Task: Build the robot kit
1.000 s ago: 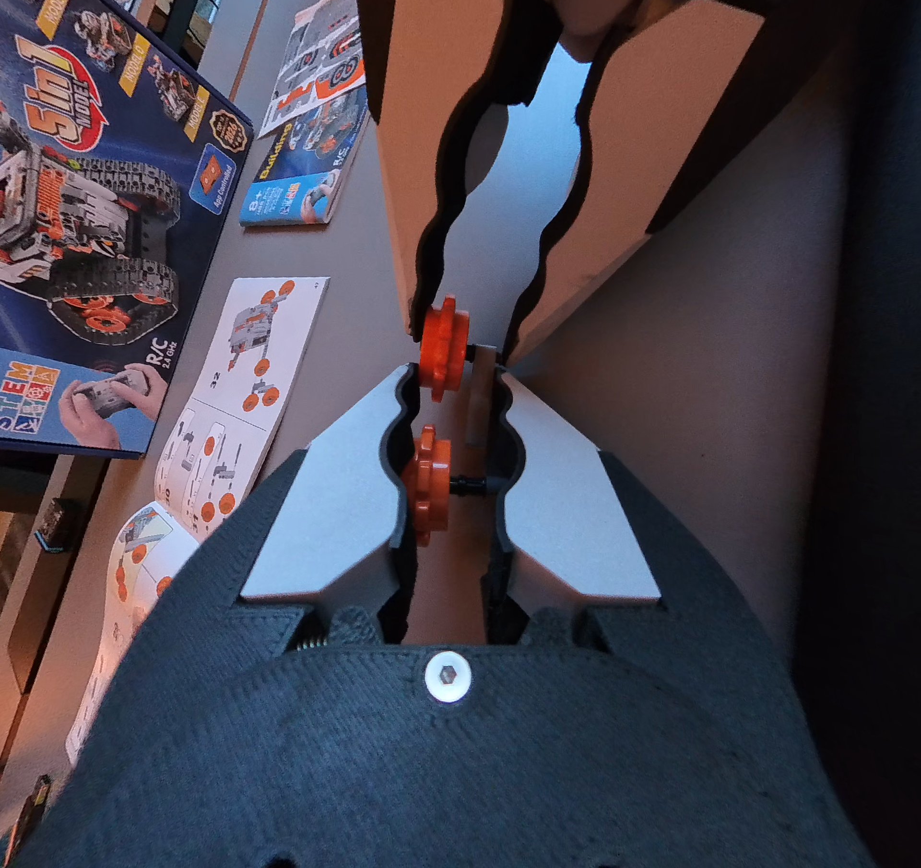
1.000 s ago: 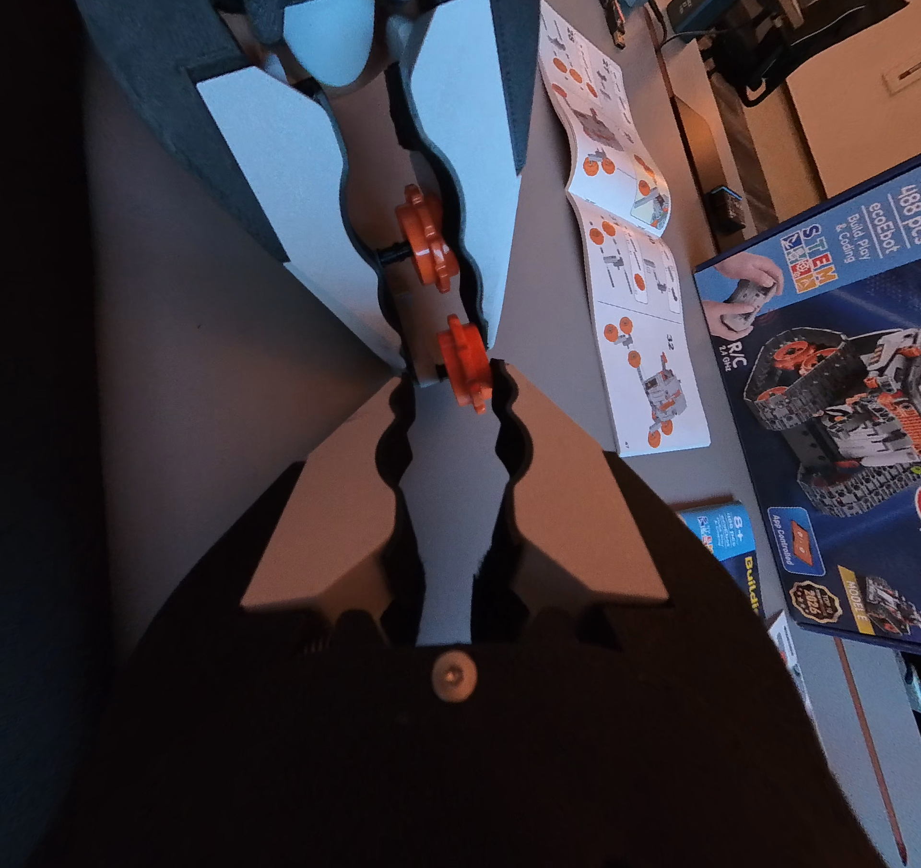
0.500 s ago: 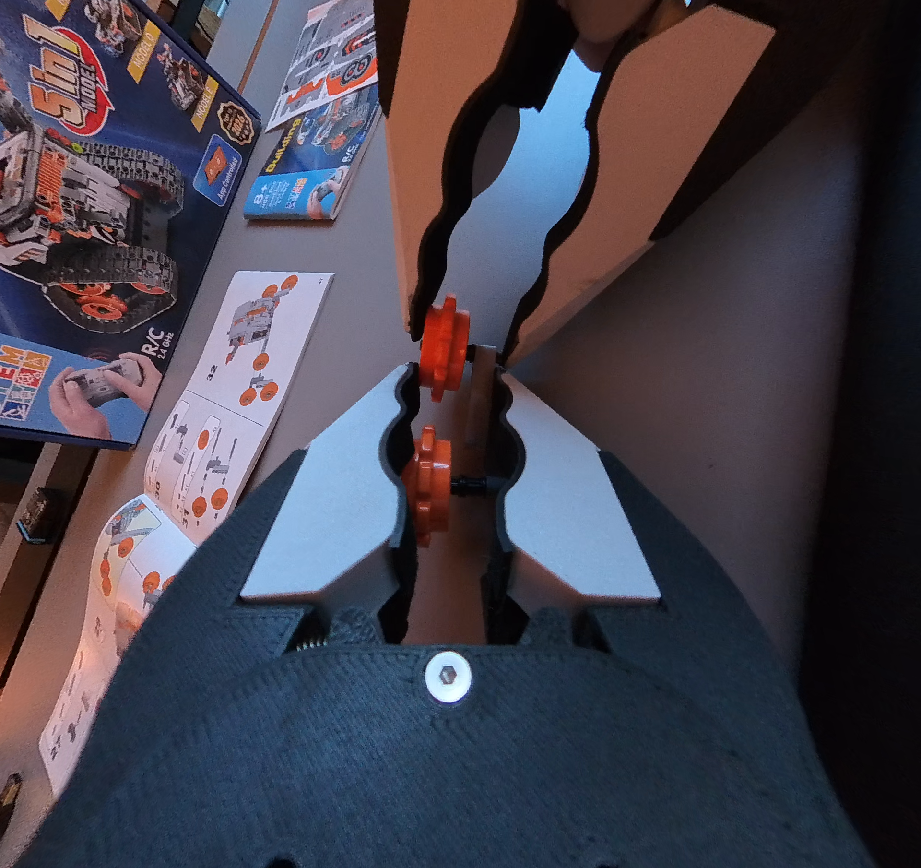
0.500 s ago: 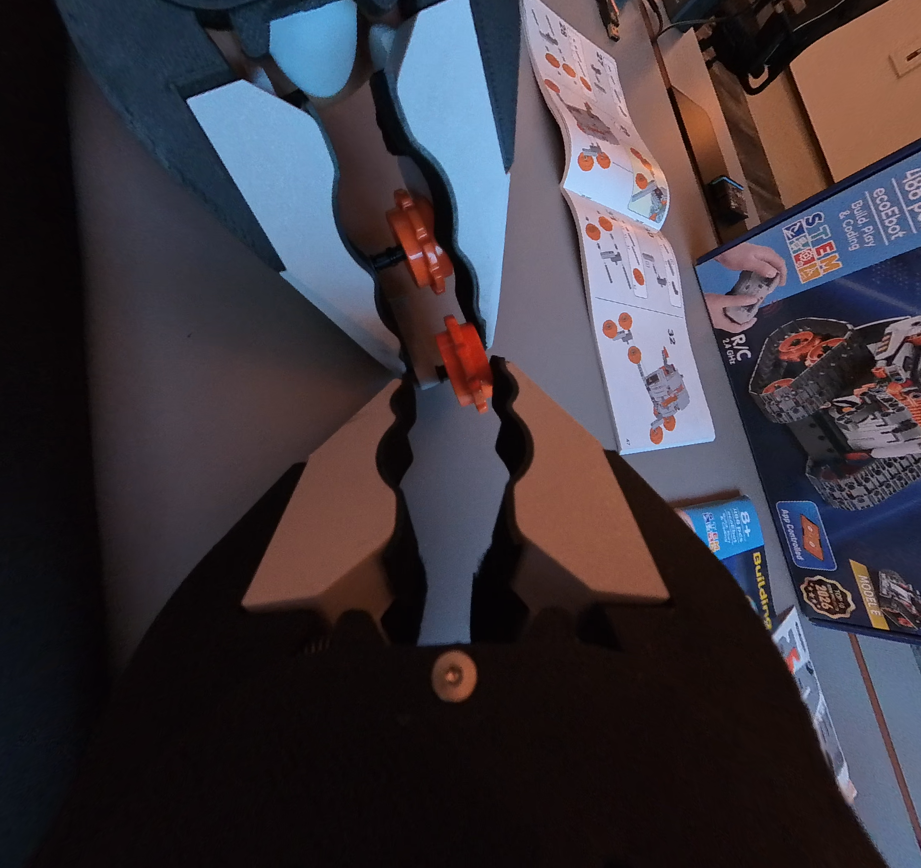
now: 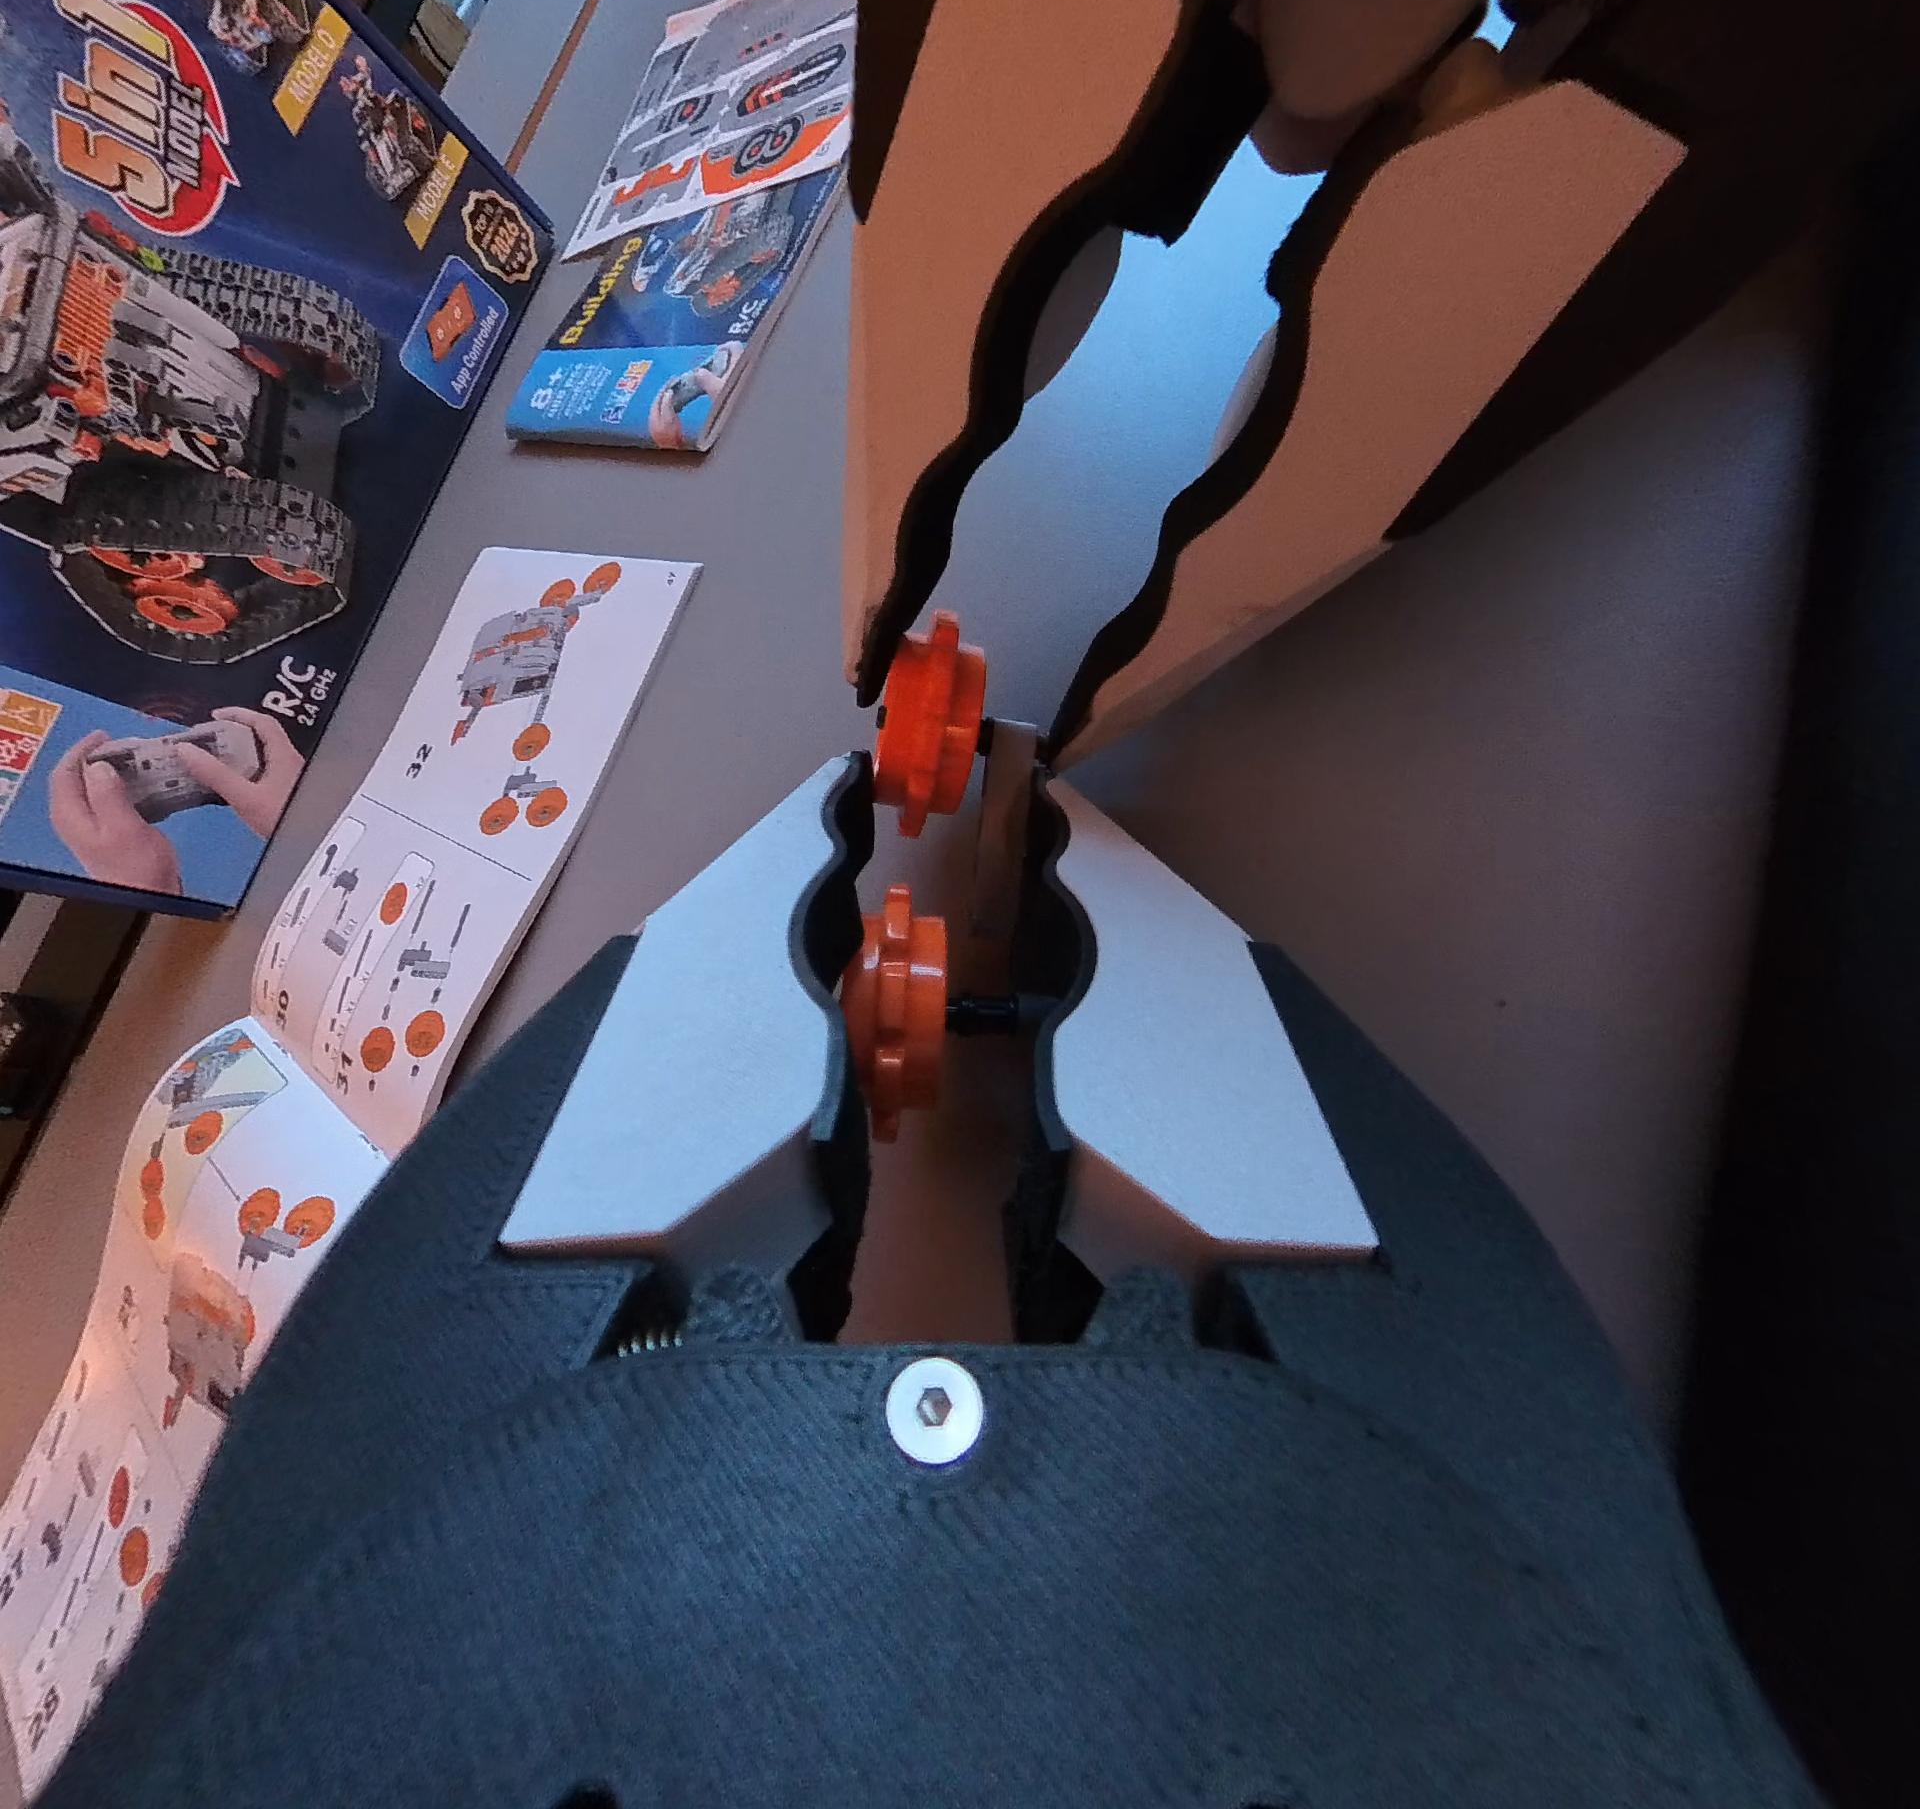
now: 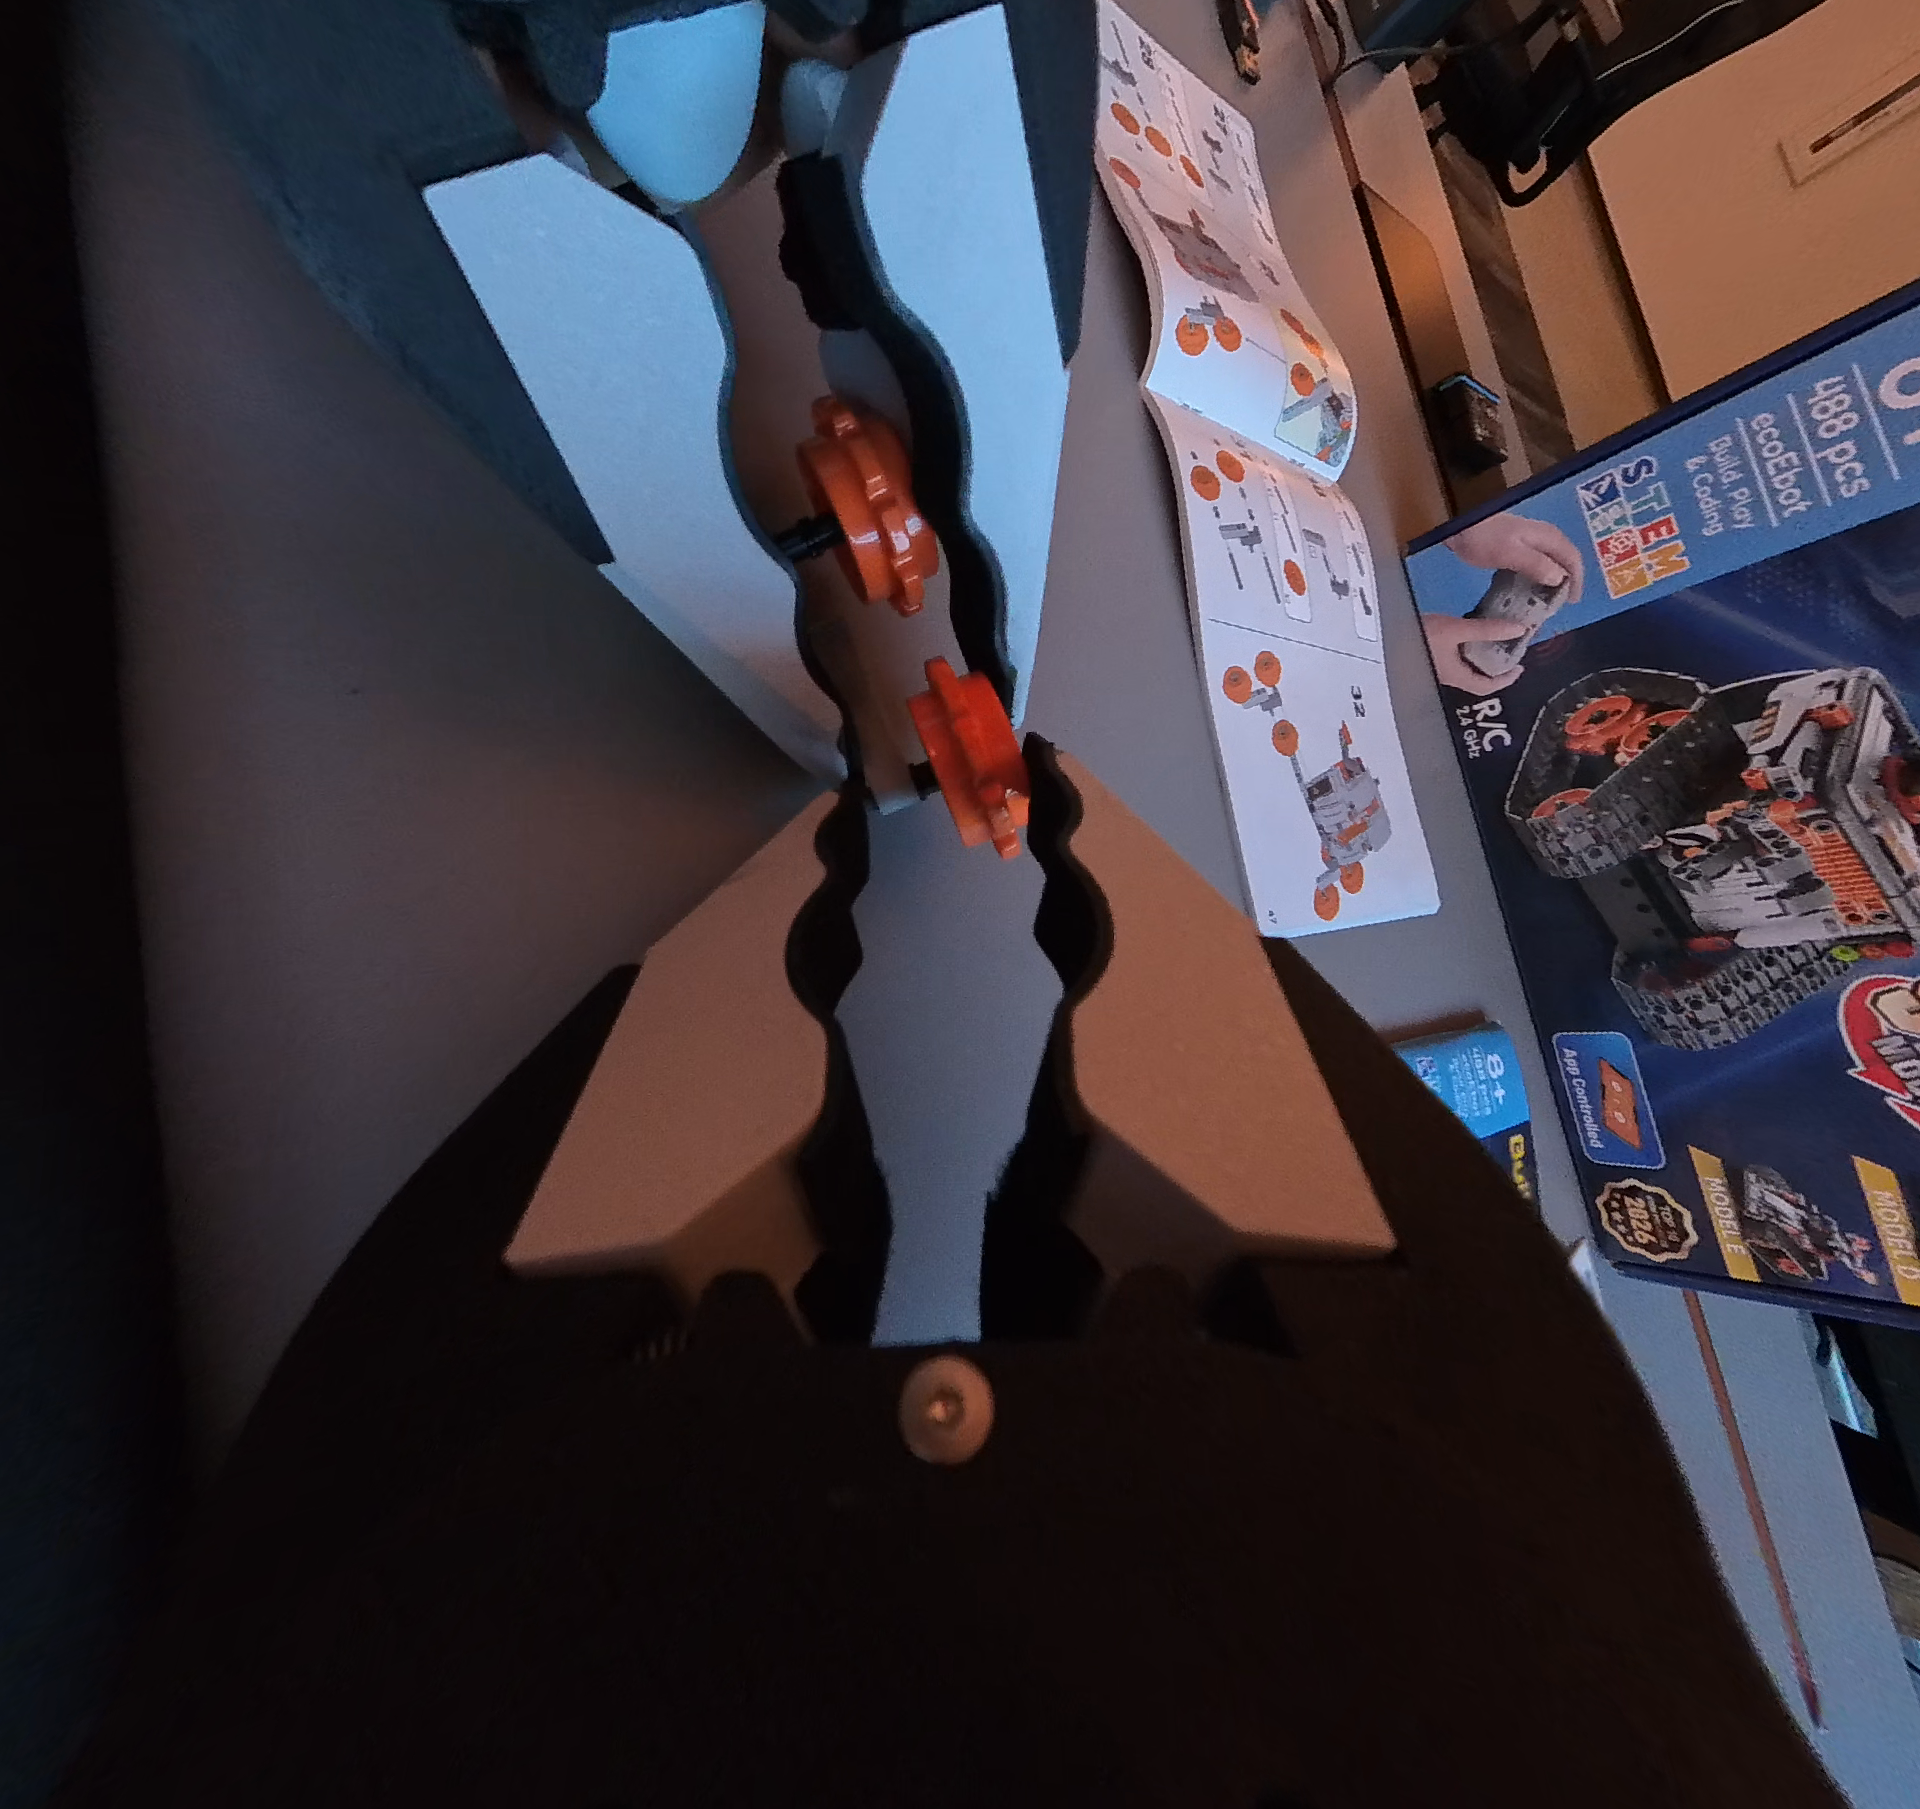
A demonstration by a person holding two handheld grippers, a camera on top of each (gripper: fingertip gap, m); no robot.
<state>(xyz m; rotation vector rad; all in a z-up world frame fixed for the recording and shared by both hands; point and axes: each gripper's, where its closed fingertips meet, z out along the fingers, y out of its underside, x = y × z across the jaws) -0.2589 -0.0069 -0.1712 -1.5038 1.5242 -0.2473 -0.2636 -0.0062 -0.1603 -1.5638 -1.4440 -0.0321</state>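
Your left hand-held gripper is pinching a small assembly: a grey beam carrying two orange gears on black pins. The nearer orange gear sits between the two fingers, against the left one; the beam lies along the right finger. The farther orange gear stands just past the fingertips.

Your right hand-held gripper meets the left one tip to tip. Its jaws are spread wider than the assembly: the right fingertip touches the farther gear's face, while the left fingertip stands beside the beam's end, contact there not clear.

Both grippers are held above a grey table. On the table beside them lies an open instruction booklet, then a dark blue toy box showing a tracked vehicle, a closed blue booklet and a printed sheet partly over it.
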